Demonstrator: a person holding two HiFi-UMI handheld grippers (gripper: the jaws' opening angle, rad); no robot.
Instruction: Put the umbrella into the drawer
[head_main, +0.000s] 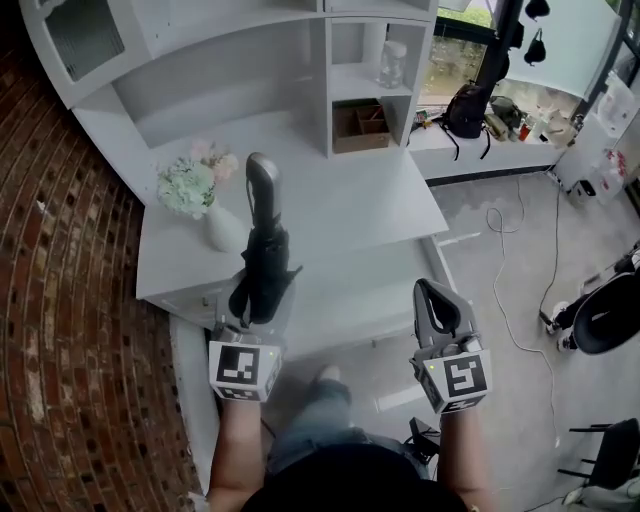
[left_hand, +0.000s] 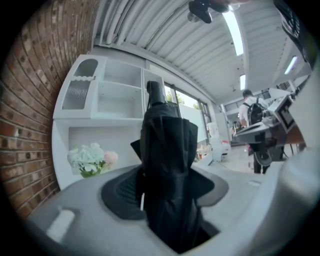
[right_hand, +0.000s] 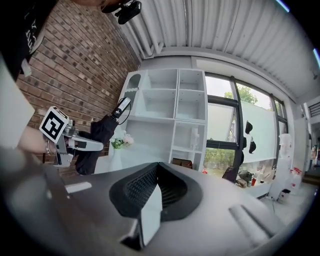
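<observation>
The left claw is clamped on the folded black umbrella. In the left gripper view its pads press the cloth from both sides, with the umbrella filling the gap between them. The umbrella stands steeply tilted across that claw with its grey handle uppermost. In the right gripper view its bundled end hangs below the left claw, so the umbrella is up in the air and not in any drawer.

The landmark is the white vase of pale flowers at the left end of the white surface. In the head view the handle shows just right of the vase and the clamped part nearer the person than the vase, past the front edge of the surface.

The right claw is well to the right of the vase and holds nothing. Its jaws are together, with the ribbed pads meeting at the tip.

A white ledge juts out below the surface, right of the vase and nearer the person. I cannot tell if it is the drawer.

A brown box sits in a cubby behind and right of the vase. A brick wall runs left of the vase.
</observation>
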